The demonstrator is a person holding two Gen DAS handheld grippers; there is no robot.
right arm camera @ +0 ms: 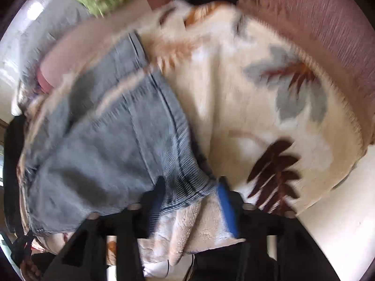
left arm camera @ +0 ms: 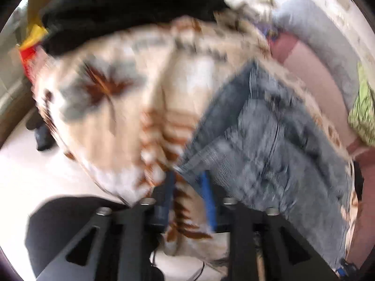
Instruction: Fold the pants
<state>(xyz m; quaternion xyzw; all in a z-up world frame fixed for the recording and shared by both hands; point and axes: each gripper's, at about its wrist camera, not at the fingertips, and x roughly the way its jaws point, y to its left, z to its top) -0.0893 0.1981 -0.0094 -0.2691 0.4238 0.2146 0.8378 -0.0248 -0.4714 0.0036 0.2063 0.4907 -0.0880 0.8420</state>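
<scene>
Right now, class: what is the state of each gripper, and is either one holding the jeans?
Left gripper: open, only blanket between its fingers.
Right gripper: open; the jeans hem lies between its fingers, not pinched.

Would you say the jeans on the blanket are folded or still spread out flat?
Folded, as far as the blur shows: the jeans lie as a compact bundle with layers stacked over the leaf-patterned blanket, no leg stretched out.
</scene>
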